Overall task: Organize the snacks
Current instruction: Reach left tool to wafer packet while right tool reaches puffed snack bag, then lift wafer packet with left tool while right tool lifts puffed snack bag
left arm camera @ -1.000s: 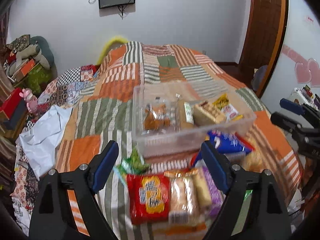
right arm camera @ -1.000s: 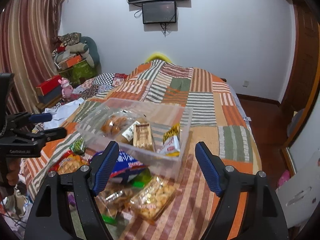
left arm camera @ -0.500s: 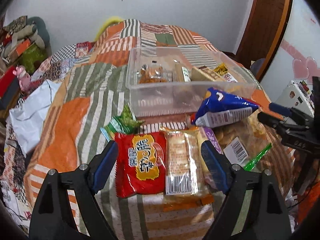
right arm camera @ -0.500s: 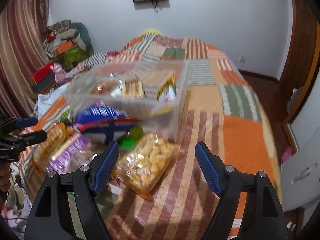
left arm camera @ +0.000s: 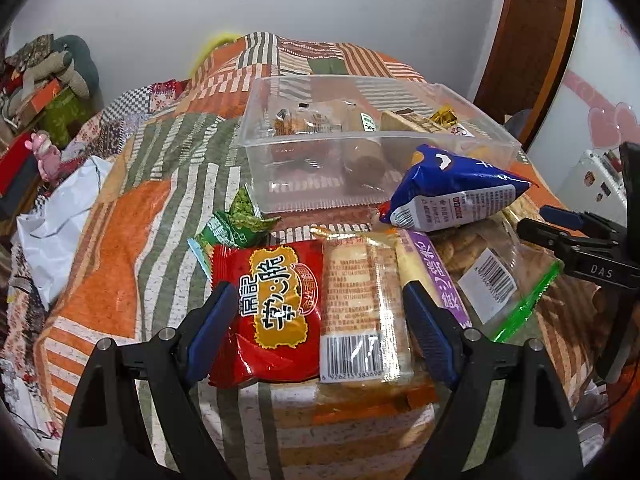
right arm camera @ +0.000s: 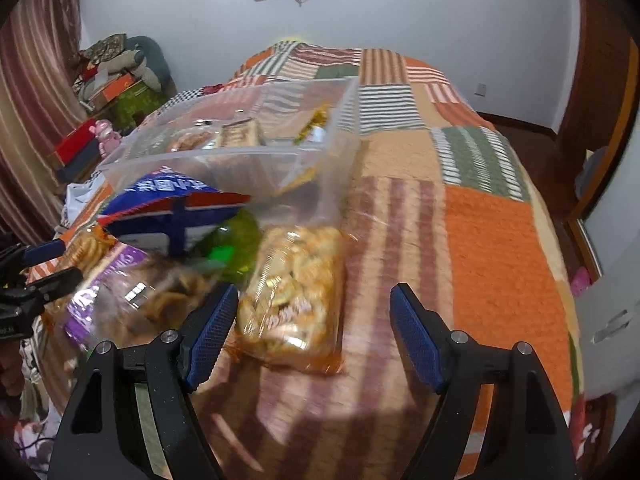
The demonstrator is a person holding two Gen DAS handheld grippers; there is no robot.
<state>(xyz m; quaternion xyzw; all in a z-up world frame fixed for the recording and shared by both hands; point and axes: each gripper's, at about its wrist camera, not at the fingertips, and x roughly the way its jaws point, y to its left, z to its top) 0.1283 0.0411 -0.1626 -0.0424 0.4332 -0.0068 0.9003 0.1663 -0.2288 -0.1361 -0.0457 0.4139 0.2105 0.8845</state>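
Note:
A clear plastic bin [left arm camera: 376, 136] [right arm camera: 248, 152] with several snacks inside sits on the patchwork bedspread. In front of it lie loose packs: a red packet [left arm camera: 272, 308], a clear cracker pack [left arm camera: 362, 308], a purple pack [left arm camera: 436, 276], a blue bag [left arm camera: 452, 196] [right arm camera: 168, 204], a green packet [left arm camera: 236, 224] and a clear bag of biscuits [right arm camera: 292, 292]. My left gripper [left arm camera: 320, 332] hangs open just above the red packet and the cracker pack. My right gripper [right arm camera: 314, 332] is open over the biscuit bag's near end, its left pad beside the bag.
The bedspread [right arm camera: 492, 240] lies bare to the right of the biscuit bag. A white cloth [left arm camera: 60, 216] lies at the bed's left edge. Boxes and soft toys [left arm camera: 44, 92] pile up by the left wall. A wooden door [left arm camera: 532, 40] stands at the right.
Both grippers have sunk and tipped down toward the loose packs, which now fill the lower part of each view. The jaws keep the same width and nothing was taken hold of.

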